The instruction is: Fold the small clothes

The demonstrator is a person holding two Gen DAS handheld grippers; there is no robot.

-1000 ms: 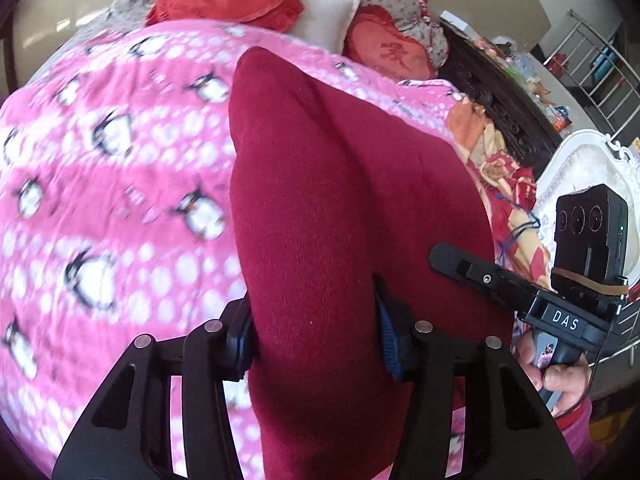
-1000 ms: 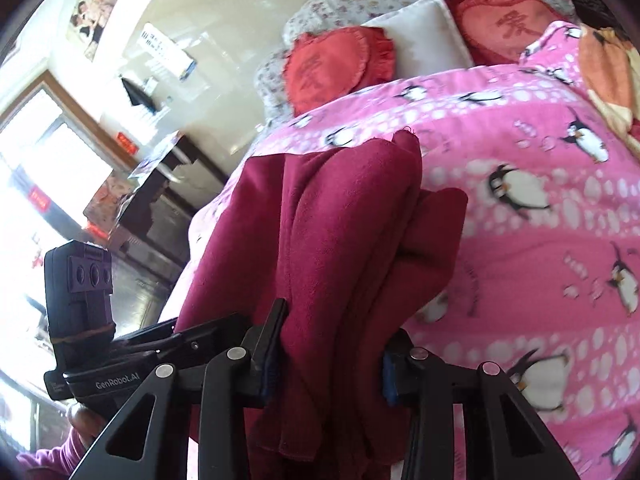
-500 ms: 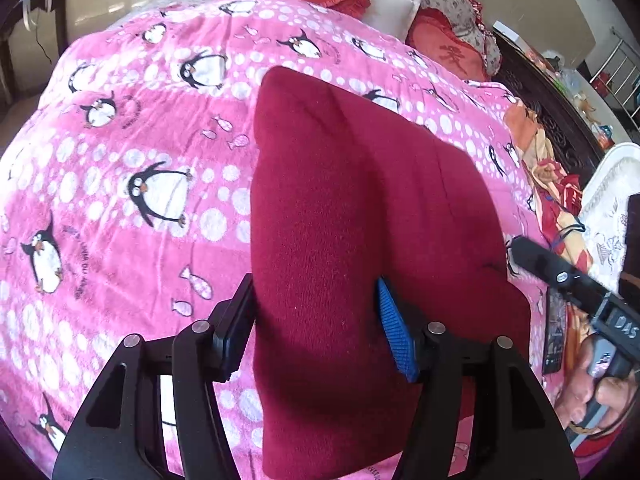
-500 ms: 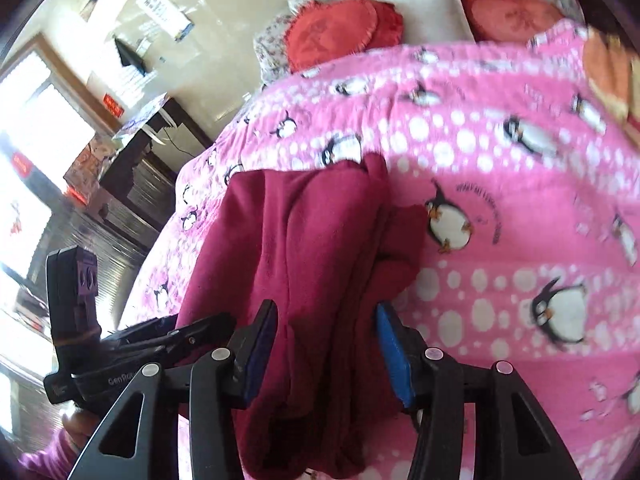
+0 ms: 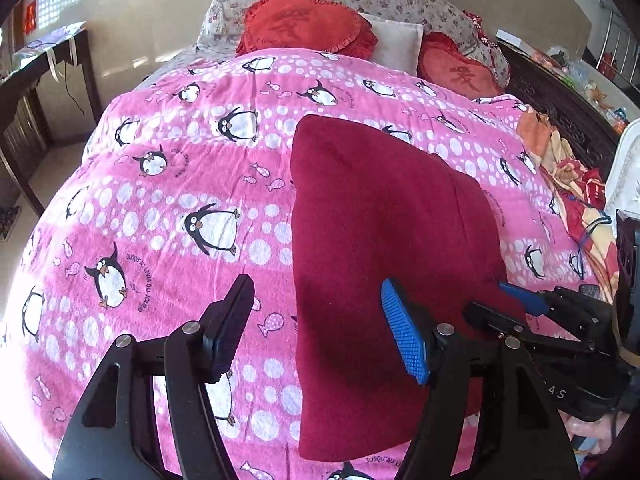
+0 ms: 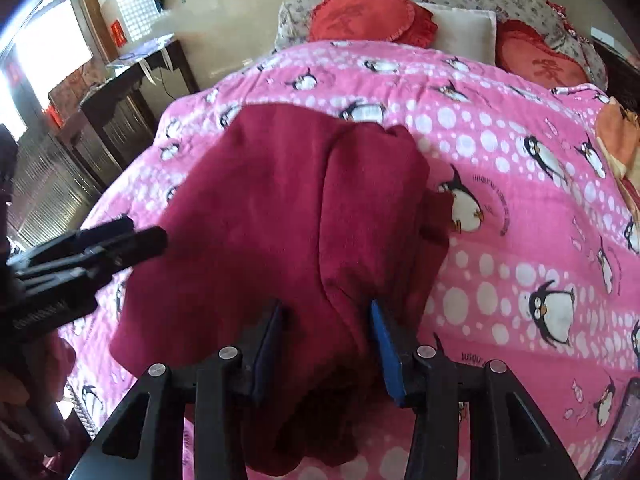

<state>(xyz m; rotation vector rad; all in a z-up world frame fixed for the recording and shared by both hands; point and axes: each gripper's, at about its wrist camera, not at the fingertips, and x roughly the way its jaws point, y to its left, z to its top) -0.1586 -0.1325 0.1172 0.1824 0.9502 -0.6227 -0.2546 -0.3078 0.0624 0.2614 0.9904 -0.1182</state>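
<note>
A dark red garment [image 5: 384,240] lies folded flat on the pink penguin blanket [image 5: 168,208]. My left gripper [image 5: 316,332] is open and empty above the garment's left edge. It also shows at the left of the right wrist view [image 6: 136,240]. My right gripper [image 6: 326,336] is partly open, its jaws standing on either side of a fold of the garment [image 6: 280,216] near its front edge. I cannot see whether the pads press the cloth. The right gripper also shows at the right of the left wrist view [image 5: 508,300].
Red heart cushions [image 5: 308,24] and a white pillow [image 5: 396,40] lie at the head of the bed. A dark desk [image 6: 132,92] stands to the left. A bunched orange and red cloth [image 5: 576,184] lies at the bed's right edge.
Both grippers lowered the garment onto the blanket. The left gripper opened wide and let go of it. The right gripper's jaws widened around the fold.
</note>
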